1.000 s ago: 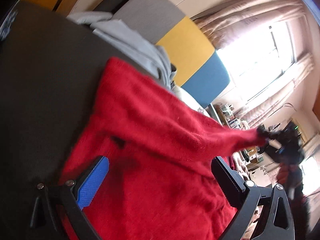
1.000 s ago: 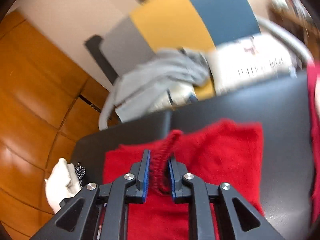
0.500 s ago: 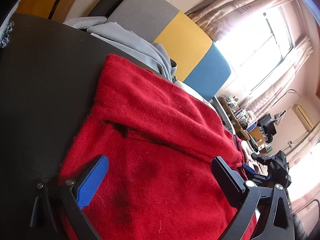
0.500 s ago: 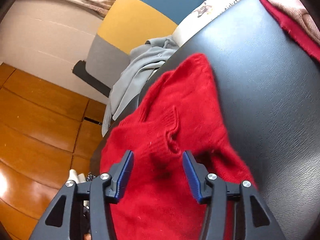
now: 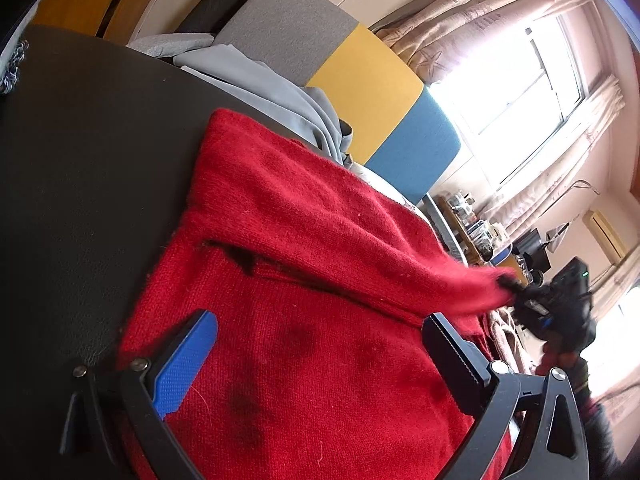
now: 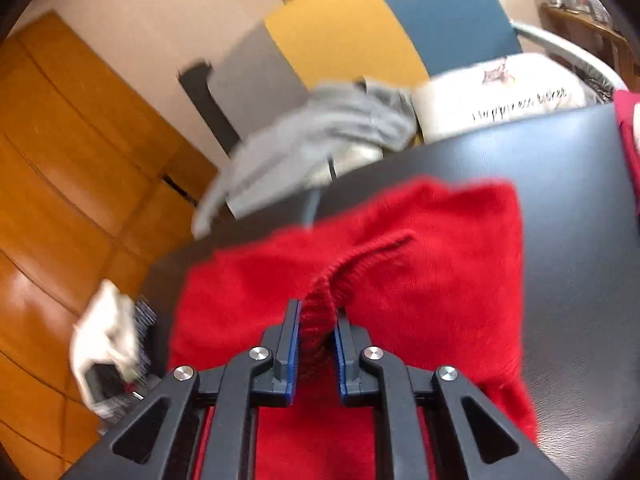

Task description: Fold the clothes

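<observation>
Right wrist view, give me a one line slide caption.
Right gripper pinches a ribbed fold of the red sweater lying on the black table.

We see a fuzzy red knitted sweater (image 5: 304, 216) on a smooth, faintly grained black leather-like tabletop (image 5: 80, 168), beside glossy orange wood panelling (image 6: 60, 168).

A lived-in home room is indicated by pale patterned curtains (image 5: 460, 40) hung at a bright window (image 5: 516, 92) and by orange wooden panelled doors (image 6: 60, 168). Loose grey clothing (image 6: 320, 136) is draped by a grey, yellow and blue upholstered backrest (image 5: 360, 76), and a cluttered wooden shelf (image 5: 472, 220) is seen beyond.
</observation>
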Tool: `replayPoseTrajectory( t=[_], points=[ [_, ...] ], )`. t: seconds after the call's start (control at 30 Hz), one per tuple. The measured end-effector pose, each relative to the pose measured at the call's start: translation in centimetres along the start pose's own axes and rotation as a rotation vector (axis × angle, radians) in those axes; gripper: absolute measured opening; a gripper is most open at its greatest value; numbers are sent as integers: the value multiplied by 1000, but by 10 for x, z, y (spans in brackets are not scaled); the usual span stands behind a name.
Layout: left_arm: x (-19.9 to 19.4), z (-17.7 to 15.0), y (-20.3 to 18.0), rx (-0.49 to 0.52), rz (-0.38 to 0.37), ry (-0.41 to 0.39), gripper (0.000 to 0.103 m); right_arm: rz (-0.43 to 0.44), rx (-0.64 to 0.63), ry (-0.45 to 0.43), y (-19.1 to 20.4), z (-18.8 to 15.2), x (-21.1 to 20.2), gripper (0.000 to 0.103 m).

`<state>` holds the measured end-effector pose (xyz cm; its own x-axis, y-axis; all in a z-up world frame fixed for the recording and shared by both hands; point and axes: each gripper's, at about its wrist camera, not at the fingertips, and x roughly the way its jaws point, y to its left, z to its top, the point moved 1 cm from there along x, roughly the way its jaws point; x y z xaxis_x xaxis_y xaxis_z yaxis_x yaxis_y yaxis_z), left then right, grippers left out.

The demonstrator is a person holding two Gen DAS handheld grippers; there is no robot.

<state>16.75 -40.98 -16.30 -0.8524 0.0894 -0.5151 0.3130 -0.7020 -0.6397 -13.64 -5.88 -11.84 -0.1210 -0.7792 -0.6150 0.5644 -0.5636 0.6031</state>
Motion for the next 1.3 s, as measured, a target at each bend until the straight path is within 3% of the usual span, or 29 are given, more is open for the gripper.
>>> replayPoseTrajectory(
  t=[0.07,0.17,0.23,0.4,0.47,0.57,0.77,0.93,1.0,1.13,1.3],
  points=[
    [0,0,1,-1,-3,-1,103,-6,-18,8,5,6,-4,13],
    [-1,0,1,-3,-6,1,103,-115,16,102,-18,-10,11,16],
    [-1,1,1,-6,-7,8,103,-169,51,103,-36,-21,14,20],
    [-14,8,-11,-12,16,35,103,-272,73,-46,-49,-23,-18,29],
    [-21,16,-21,17,3,6,103,-260,-1,-85,-33,-21,-28,29],
    [-19,43,-42,90,15,-42,103,-242,-145,-64,-1,-25,-13,29],
    [31,90,-61,176,84,-25,103,-260,-333,22,49,-33,56,29],
    [66,56,-23,196,224,89,102,-351,-386,39,37,-35,92,29],
    [50,45,-11,168,180,39,102,-290,-411,-10,23,-44,89,29],
    [36,40,3,87,145,1,101,-201,-312,-13,4,-39,82,27],
    [45,40,-9,162,241,36,102,-207,-324,-11,7,-40,83,28]
  ],
)
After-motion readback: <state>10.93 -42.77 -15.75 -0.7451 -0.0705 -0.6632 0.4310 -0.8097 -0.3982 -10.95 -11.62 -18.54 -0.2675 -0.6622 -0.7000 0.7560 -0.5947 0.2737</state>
